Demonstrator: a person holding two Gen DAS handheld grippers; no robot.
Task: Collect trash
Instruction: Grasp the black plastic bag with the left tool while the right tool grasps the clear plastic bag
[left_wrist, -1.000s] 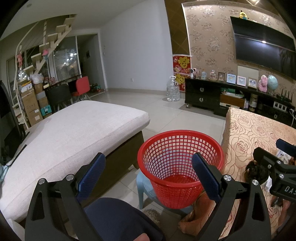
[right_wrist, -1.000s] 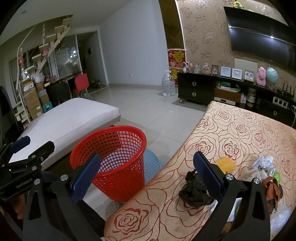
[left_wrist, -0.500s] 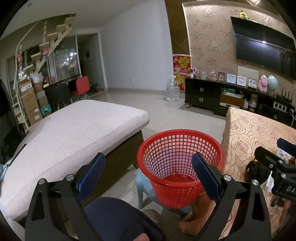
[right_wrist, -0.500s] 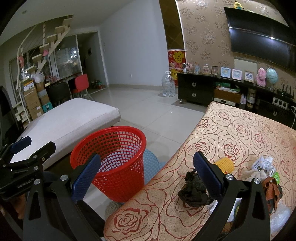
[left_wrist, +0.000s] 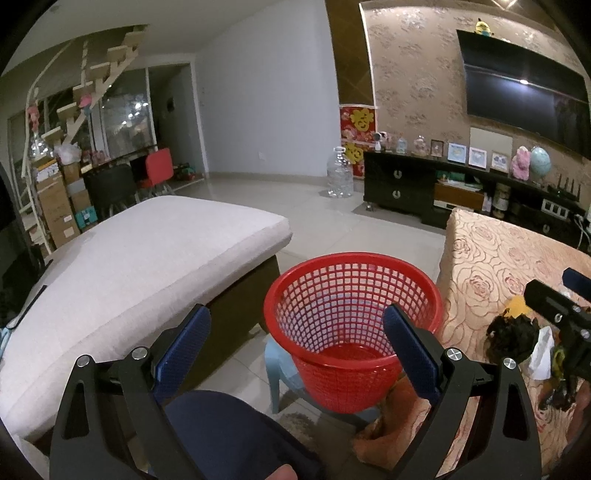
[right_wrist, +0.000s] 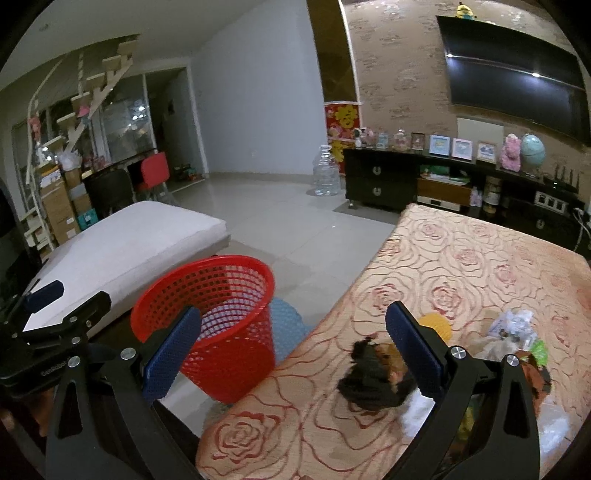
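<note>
Both the left gripper (left_wrist: 297, 349) and the right gripper (right_wrist: 293, 349) are black angular frames with silver screws, triangular cut-outs and blue dimpled pads (left_wrist: 410, 354) on the jaws; a dark-blue trouser knee (left_wrist: 236, 432) shows below.

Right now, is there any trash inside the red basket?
No. In the left wrist view the red mesh basket shows only its bare red bottom.

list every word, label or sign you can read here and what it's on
"GenRobot": on the black body of the left claw, last letters partly hidden.
Red and gold wall posters: one large Chinese character each, too blurred to read.
Framed pictures on the cabinet: too small to read.
Crumpled wrappers on the table: print illegible.
</note>
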